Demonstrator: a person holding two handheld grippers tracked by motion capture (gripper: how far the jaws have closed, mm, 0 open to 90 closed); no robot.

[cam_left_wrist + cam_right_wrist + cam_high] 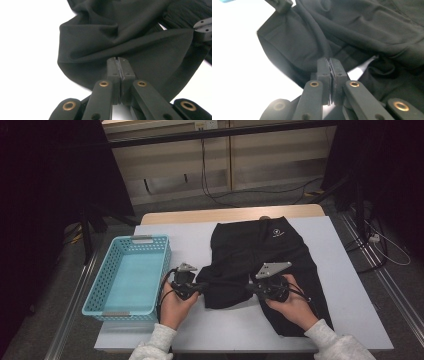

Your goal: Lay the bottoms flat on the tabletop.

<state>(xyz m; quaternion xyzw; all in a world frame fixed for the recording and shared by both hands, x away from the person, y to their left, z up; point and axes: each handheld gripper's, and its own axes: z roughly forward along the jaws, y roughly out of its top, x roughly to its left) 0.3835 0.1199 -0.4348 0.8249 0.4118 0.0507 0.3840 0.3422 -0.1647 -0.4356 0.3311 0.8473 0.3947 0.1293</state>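
Black garment (260, 255), small white logo (275, 233) unreadable, pinched by both tongs

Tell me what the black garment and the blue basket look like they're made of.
The black garment looks like a smooth, matte knit fabric, probably a stretchy synthetic: it drapes in soft, rounded folds. The blue basket looks like moulded plastic with a slight sheen, its walls an even grid of holes.

High view is dim: room edges fall to near black, the table (350, 285) is evenly lit from above with soft shadows. Both gripper views blow the tabletop out to pure white. The black garment (125, 40) keeps its fold detail. Jaw bases at the bottom are soft; slight blur in the right gripper view.
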